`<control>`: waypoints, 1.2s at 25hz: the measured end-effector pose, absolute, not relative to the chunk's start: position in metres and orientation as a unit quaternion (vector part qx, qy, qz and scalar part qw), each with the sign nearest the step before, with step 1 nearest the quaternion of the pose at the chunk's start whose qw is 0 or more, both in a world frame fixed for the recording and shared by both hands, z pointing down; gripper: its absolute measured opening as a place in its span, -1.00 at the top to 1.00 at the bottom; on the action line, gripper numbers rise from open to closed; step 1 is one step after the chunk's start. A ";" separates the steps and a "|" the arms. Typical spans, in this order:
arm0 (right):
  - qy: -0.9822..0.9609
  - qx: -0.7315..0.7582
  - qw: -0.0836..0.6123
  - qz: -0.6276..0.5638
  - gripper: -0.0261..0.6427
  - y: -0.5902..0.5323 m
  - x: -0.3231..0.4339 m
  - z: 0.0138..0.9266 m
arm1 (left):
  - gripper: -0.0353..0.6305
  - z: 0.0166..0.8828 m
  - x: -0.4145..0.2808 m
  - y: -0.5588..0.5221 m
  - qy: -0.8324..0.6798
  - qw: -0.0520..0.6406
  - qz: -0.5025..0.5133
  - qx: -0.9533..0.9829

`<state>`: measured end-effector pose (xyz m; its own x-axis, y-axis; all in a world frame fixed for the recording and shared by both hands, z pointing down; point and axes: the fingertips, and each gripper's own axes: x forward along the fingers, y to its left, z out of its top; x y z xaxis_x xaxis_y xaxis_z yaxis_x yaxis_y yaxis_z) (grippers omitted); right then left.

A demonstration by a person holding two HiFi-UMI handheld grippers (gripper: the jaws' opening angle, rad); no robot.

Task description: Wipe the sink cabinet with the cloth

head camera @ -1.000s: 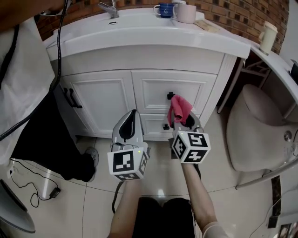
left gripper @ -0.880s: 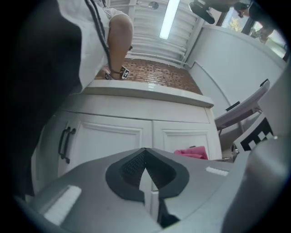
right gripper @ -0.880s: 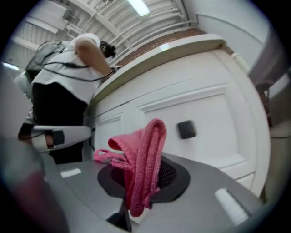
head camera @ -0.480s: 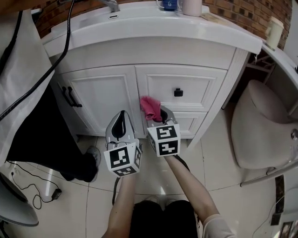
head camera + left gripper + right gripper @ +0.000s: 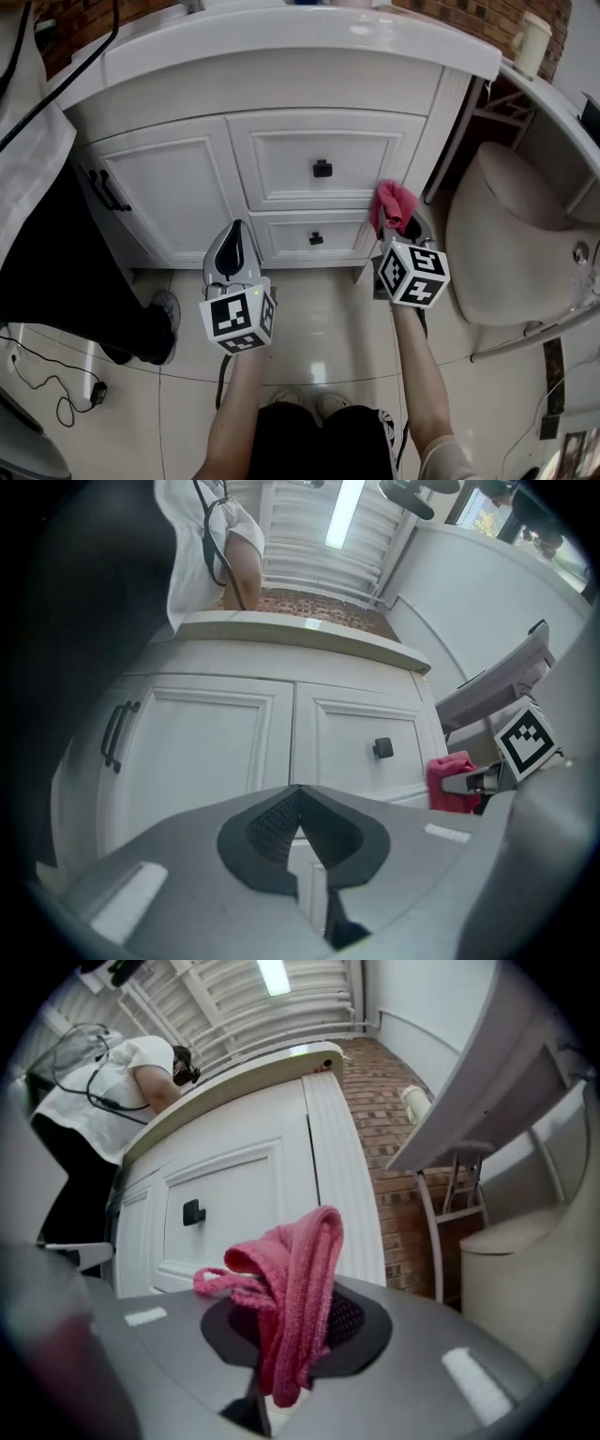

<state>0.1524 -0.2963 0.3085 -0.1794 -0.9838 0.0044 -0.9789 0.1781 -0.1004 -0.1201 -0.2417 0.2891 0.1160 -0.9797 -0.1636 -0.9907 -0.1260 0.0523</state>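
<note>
The white sink cabinet [image 5: 187,183] [image 5: 206,752] [image 5: 234,1185] has a door on the left and two drawers with black knobs [image 5: 322,169]. My right gripper [image 5: 397,225] [image 5: 281,1335] is shut on a pink cloth [image 5: 390,204] [image 5: 292,1283]. The cloth is bunched and sticks up from the jaws, at the cabinet's right corner post beside the lower drawer; whether it touches the post I cannot tell. The cloth [image 5: 450,782] also shows in the left gripper view. My left gripper [image 5: 235,230] [image 5: 300,799] is shut with nothing in it, low in front of the drawers, apart from them.
A beige toilet [image 5: 511,234] stands close on the right, with a metal rack [image 5: 487,131] between it and the cabinet. A person in a white top and black trousers [image 5: 42,244] stands at the left. A black cable [image 5: 52,375] lies on the tiled floor.
My right gripper carried the pink cloth left across the drawer fronts, then right to the cabinet's right corner. The left gripper stayed shut and low in front.
</note>
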 end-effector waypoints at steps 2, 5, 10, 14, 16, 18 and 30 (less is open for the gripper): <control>0.763 -0.645 0.030 -0.037 0.71 -0.295 0.162 0.311 | 0.85 0.298 -0.117 -0.243 0.659 0.031 0.070 -0.748; 0.761 -0.645 0.044 -0.047 0.72 -0.287 0.160 0.311 | 0.85 0.304 -0.117 -0.242 0.664 0.031 0.066 -0.744; 0.837 -0.537 0.080 -0.060 0.72 -0.269 0.045 0.315 | 0.85 0.317 -0.144 -0.233 0.690 0.027 0.063 -0.721; 0.899 -0.438 0.011 -0.007 0.72 -0.269 -0.082 0.353 | 0.85 0.336 -0.171 -0.224 0.707 0.012 0.054 -0.705; 0.907 -0.422 -0.011 -0.004 0.72 -0.276 -0.115 0.368 | 0.85 0.340 -0.178 -0.225 0.714 0.004 0.058 -0.698; 0.902 -0.432 -0.019 -0.014 0.72 -0.287 -0.119 0.378 | 0.85 0.342 -0.178 -0.228 0.713 0.002 0.061 -0.698; 0.790 -0.610 0.031 -0.055 0.72 -0.296 0.105 0.402 | 0.85 0.360 -0.133 -0.240 0.678 0.004 0.036 -0.734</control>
<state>0.1046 -0.2965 0.4019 -0.2533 -0.9672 0.0189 -0.9604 0.2490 -0.1252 -0.1332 -0.2403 0.3602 0.0776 -0.9952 -0.0593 -0.9958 -0.0802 0.0433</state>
